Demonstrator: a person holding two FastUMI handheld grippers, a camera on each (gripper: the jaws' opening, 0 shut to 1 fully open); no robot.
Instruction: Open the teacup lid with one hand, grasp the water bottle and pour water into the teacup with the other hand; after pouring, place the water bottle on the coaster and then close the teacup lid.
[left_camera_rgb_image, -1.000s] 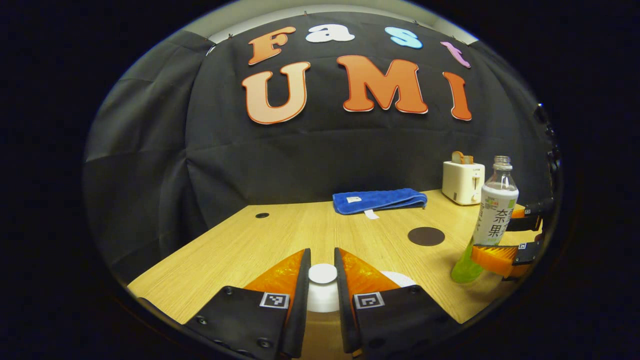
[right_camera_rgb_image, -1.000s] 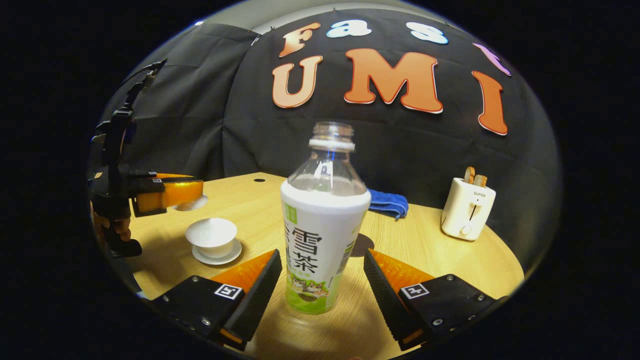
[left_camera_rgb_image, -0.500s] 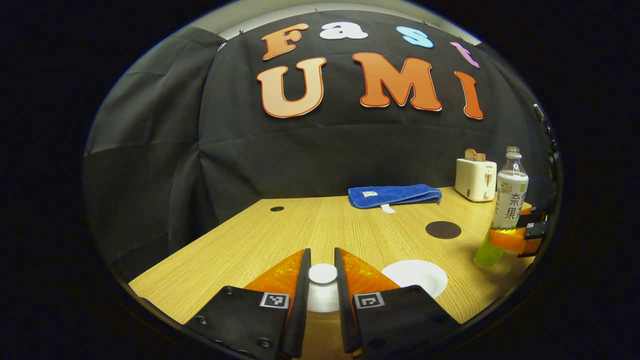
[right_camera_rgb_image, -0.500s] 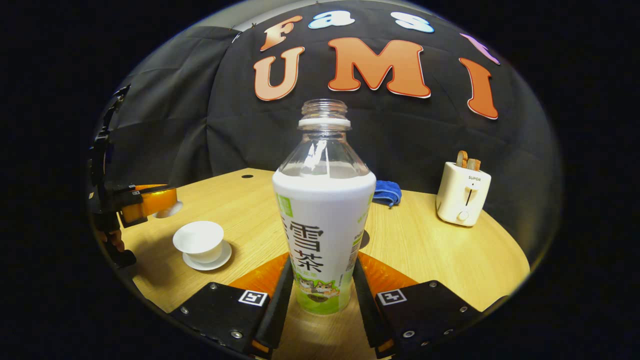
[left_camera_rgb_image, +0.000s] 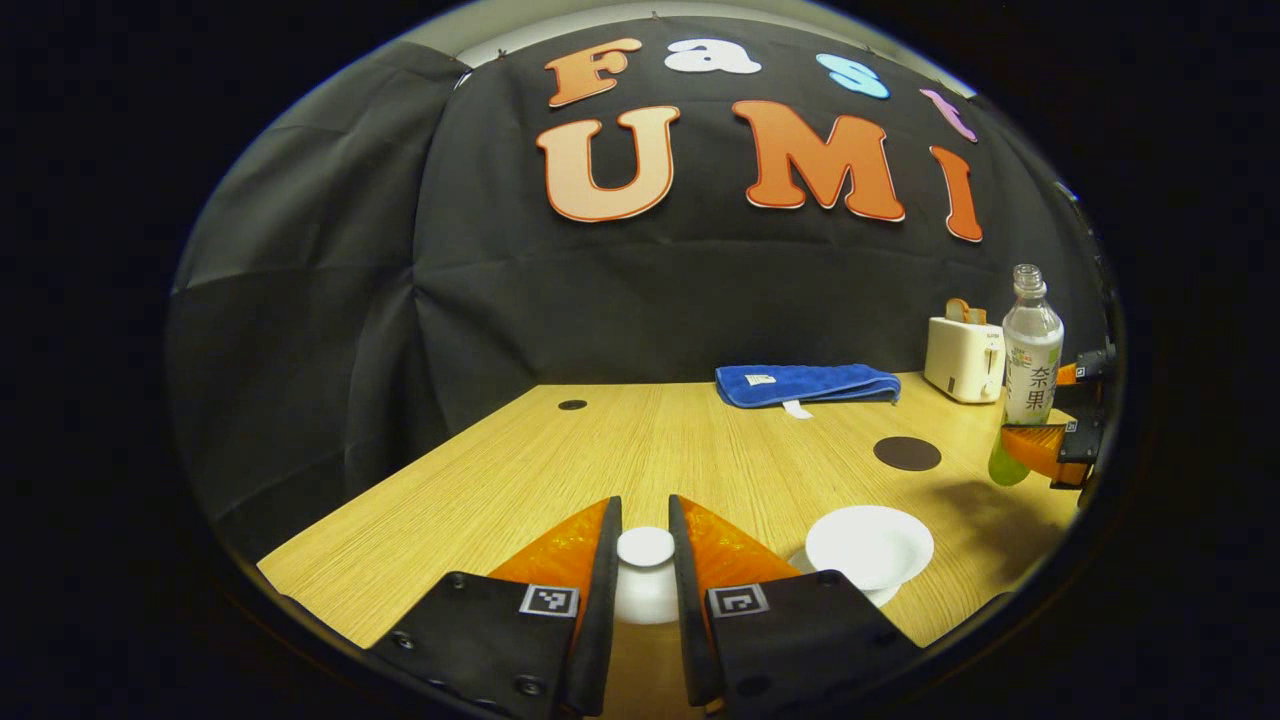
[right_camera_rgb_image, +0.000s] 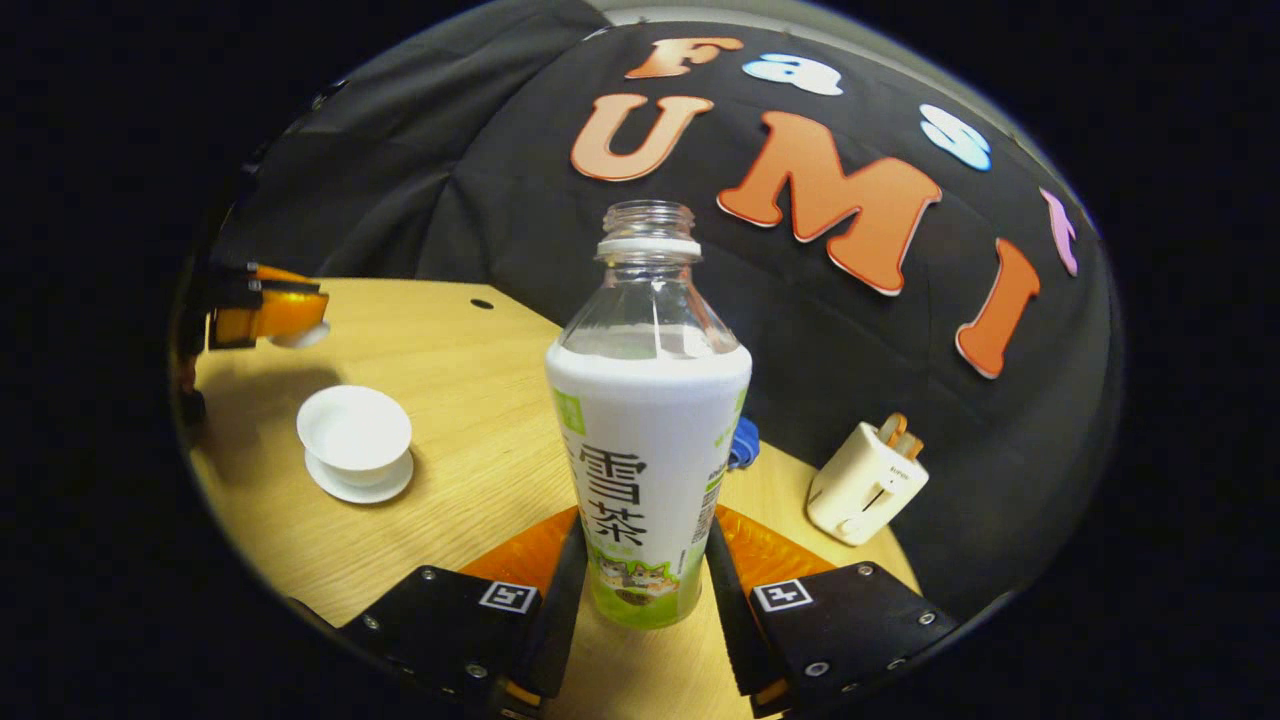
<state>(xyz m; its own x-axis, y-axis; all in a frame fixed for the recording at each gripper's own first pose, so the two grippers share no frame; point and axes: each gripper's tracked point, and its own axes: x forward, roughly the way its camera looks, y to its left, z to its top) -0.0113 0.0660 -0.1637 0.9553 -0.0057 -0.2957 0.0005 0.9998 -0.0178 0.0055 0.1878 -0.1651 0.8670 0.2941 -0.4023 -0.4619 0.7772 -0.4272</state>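
While clamped on the knob of the lid (left_camera_rgb_image: 645, 548), left tongs (left_camera_rgb_image: 645, 560) hold it above the desk (left_camera_rgb_image: 620, 450), just left of the uncovered teacup (left_camera_rgb_image: 868, 545) on its saucer (right_camera_rgb_image: 358, 482). Right tongs (right_camera_rgb_image: 640, 590) pinched on both sides of the uncapped bottle (right_camera_rgb_image: 645, 440), tilted and off the desk. Farther off: dark coaster (left_camera_rgb_image: 907, 453), blue towel (left_camera_rgb_image: 805, 384), white toaster (left_camera_rgb_image: 965, 357) by the wall.

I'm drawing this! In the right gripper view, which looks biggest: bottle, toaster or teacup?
1. Water bottle, biggest, though it sits closest to the camera, in the right claw.
2. Toaster and teacup look about alike; too close to rank.
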